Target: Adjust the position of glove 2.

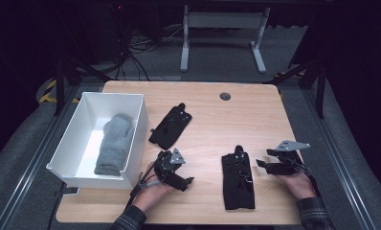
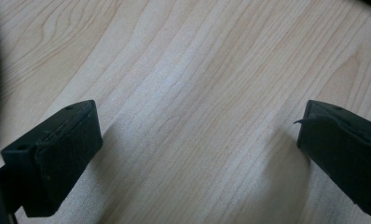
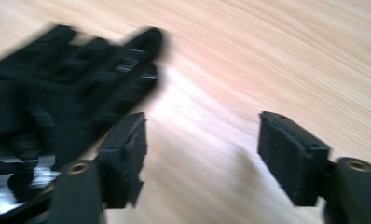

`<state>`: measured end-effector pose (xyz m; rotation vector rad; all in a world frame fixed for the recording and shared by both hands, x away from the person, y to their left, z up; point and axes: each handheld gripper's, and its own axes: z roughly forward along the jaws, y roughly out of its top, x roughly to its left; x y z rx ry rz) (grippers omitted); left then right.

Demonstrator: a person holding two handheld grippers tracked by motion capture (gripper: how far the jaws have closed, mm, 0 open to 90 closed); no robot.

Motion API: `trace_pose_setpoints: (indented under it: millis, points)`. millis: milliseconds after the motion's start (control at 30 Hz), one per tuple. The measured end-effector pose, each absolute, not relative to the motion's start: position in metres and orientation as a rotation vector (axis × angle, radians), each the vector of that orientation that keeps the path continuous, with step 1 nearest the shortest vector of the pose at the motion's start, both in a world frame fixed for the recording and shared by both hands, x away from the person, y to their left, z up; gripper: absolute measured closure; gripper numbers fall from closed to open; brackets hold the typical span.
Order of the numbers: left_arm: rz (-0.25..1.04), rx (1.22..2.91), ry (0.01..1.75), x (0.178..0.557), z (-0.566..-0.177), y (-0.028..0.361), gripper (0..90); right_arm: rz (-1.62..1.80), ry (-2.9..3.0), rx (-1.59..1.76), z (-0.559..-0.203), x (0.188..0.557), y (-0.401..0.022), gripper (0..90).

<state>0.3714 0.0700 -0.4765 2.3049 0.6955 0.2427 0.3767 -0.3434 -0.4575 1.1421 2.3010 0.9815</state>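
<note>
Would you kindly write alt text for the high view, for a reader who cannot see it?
A person's hands hold the left gripper and the right gripper, both open, over a wooden table beside two black gloves. At the left, a white bin holds a grey mitten.

Two black gloves (image 1: 171, 127) (image 1: 238, 178), one grey mitten (image 1: 114, 143), one white bin (image 1: 136, 139).
</note>
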Motion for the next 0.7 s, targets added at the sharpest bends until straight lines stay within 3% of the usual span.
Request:
trace_pose_setpoints:
  millis: [100,300,367,500,700]
  points:
    - [0.242,2.307,0.715,0.372,-0.473,0.07,5.1,0.942,2.281,1.165,-0.464,0.381,-0.348,22.7]
    - [0.247,2.27,0.759,0.377,-0.46,0.072,20.6,0.977,2.254,1.185,-0.467,0.383,-0.354,19.2]
    - [0.258,2.259,0.775,0.381,-0.454,0.074,29.5,0.975,2.254,1.185,-0.467,0.383,-0.354,18.6]
    - [0.293,2.223,0.82,0.393,-0.443,0.077,56.5,0.976,2.255,1.187,-0.468,0.383,-0.354,18.0]
    - [0.344,2.189,0.911,0.416,-0.434,0.076,85.2,0.982,2.261,1.186,-0.468,0.383,-0.354,17.6]
